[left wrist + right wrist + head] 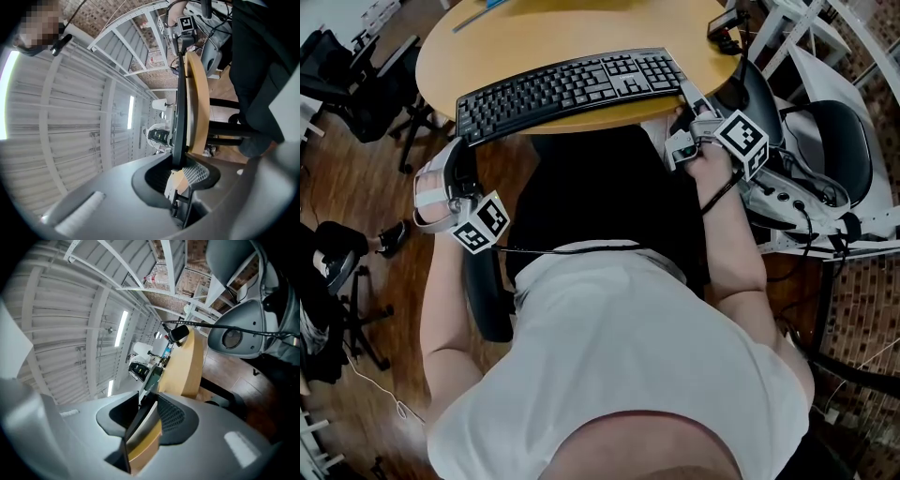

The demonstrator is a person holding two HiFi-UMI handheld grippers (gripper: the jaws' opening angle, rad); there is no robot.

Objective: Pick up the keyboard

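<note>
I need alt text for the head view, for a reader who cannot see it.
Seen from above, a person grips a black keyboard at its ends with the left tool and right tool, on a round wooden table.

Office workspace: a round light-wood table [581, 28] carries a black computer keyboard [572, 89]. Black swivel office chairs [356, 84] stand at ten o'clock on dark wood-plank flooring [342, 173].
</note>
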